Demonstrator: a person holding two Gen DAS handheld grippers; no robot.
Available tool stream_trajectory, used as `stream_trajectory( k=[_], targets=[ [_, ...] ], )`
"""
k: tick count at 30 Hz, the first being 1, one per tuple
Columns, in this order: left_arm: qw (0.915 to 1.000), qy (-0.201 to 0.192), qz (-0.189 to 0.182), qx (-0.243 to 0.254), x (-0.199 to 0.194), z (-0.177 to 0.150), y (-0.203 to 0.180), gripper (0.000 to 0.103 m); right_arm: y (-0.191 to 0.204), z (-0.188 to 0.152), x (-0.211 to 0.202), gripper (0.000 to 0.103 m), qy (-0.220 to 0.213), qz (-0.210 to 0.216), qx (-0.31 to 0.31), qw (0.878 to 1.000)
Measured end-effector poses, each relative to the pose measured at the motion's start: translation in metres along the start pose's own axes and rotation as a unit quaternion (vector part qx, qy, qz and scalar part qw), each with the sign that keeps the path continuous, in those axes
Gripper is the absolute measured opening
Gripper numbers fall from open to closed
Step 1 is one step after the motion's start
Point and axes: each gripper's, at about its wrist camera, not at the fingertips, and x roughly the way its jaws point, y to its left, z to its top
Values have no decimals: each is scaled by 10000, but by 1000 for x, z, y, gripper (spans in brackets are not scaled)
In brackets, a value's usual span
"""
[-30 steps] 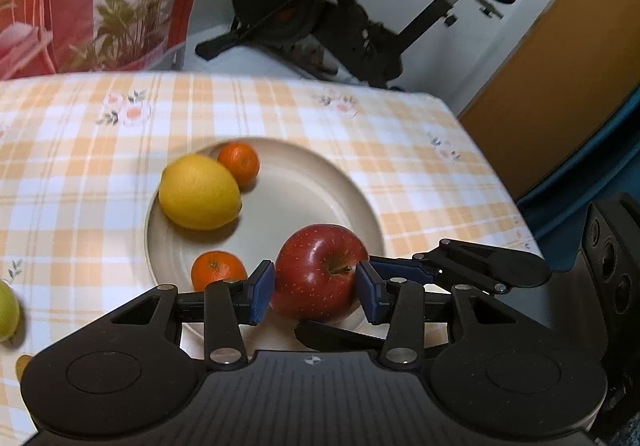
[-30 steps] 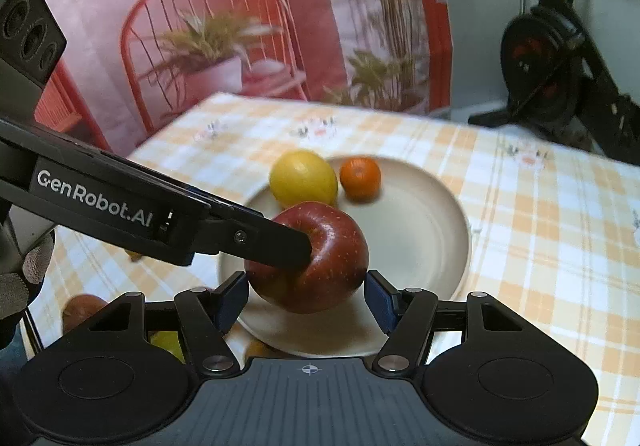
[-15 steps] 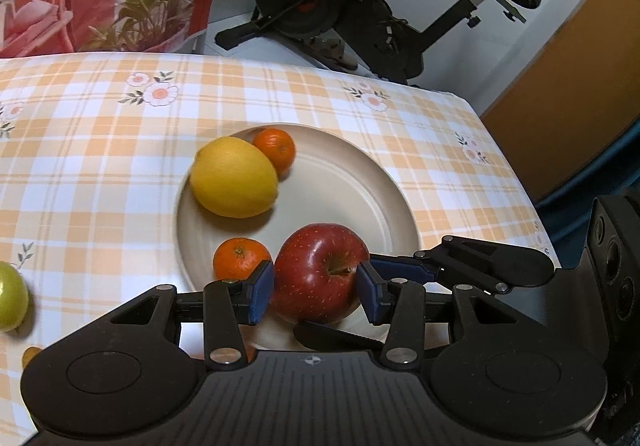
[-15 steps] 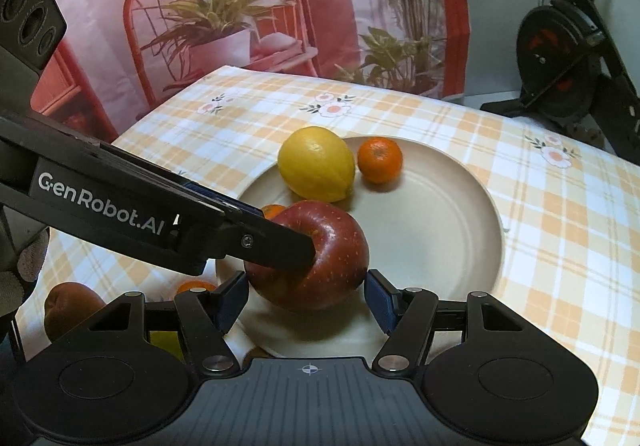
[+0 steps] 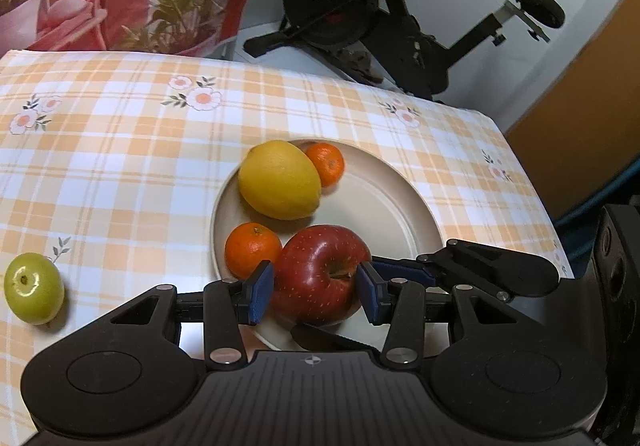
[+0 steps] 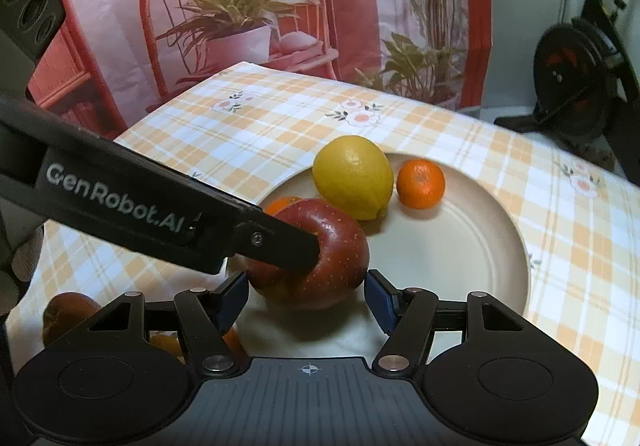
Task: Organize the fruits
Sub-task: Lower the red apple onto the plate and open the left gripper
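left gripper (image 5: 316,292): blue pads pressed on both sides of the red apple (image 5: 320,272), clenched on it. the apple sits over the near rim of the beige plate (image 5: 384,202), stem dimple facing right and up in the left wrist view. whether it rests on the plate or is lifted just off it, cannot tell.

right gripper (image 6: 306,298): blue pads stand either side of the same apple (image 6: 336,258) from the other direction. a small gap shows on the right pad's side; the left pad's contact is hidden behind the left gripper's black finger (image 6: 276,242), which crosses in front. cannot tell whether this one grips or just brackets the apple.

on the plate: a lemon (image 5: 280,180) at the far left part, a small orange (image 5: 326,164) touching it behind, a second small orange (image 5: 252,254) at the near left rim, just beside the apple and the left pad.

off the plate, on the orange-checked tablecloth (image 5: 120,166): a green apple (image 5: 34,288) well to the left. in the right wrist view a brownish fruit (image 6: 66,316) lies near the lower left, partly hidden by the gripper body; more orange fruit shows beneath the linkage, too covered to identify.

background: exercise bike (image 5: 380,18), red printed backdrop with plants (image 6: 240,6).
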Motion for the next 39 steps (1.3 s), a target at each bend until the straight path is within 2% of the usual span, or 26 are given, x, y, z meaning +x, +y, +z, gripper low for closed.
stream_trajectory(
  k=[6,14,20,28,39],
  targets=[
    [9998,-85,88,-130,-1,2,5,46,2,5,7,60,-100,-150,-244,9995],
    [9996,-133,121,-204,1,4,8,48,-5,7,12,61,-272,-197,-165,9993],
    [9996,-162,188,-140,1,4,6,50,-2,7,9,61,-243,-265,-154,9992],
    [9986,-327,405,26,-5,2,-1,47,4,-1,-20,61,-363,-294,-113,9988],
    [9957,-834,353,173,-62,-8,-8,48,16,-30,-66,58,-647,-416,268,9967]
  ],
)
